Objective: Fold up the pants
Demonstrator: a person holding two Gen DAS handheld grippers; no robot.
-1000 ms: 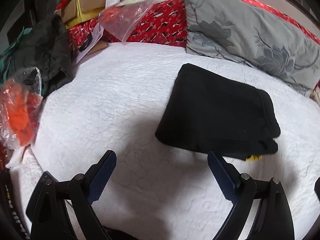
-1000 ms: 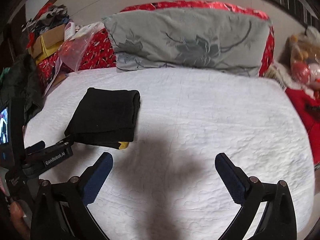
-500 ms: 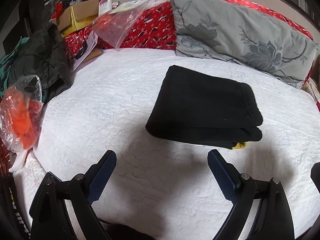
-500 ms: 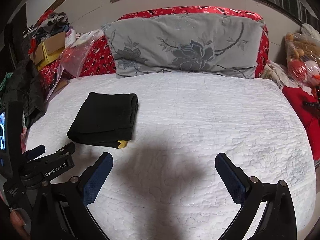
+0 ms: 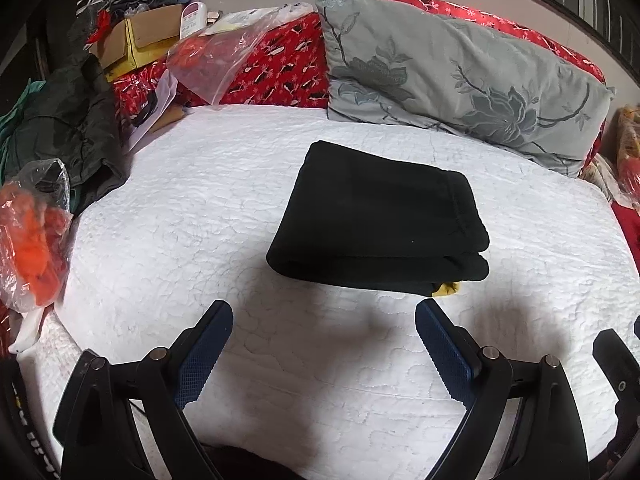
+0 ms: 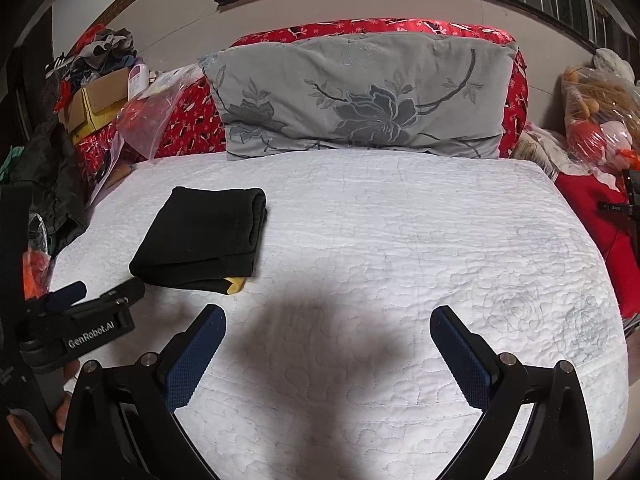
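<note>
Your black pants (image 5: 378, 216) lie folded in a compact stack on the white quilted bed (image 5: 192, 220), a little in front of the grey flowered pillow (image 5: 460, 76). Both the left gripper (image 5: 324, 322) and the right gripper (image 6: 328, 326) hang above the quilt with fingers wide apart, holding nothing. The fold looks complete, I think; only a yellow tag (image 5: 447, 289) sticks out at the near corner. If you tidy it, press lightly so the layers do not slide.

I note a white quilted bedspread (image 6: 400, 240), a grey floral pillow (image 6: 360, 96) upright against red patterned bedding (image 5: 280, 72) — and, left, a cardboard box (image 5: 148, 36), clear plastic bags (image 5: 216, 60), dark clothing (image 5: 68, 120).
</note>
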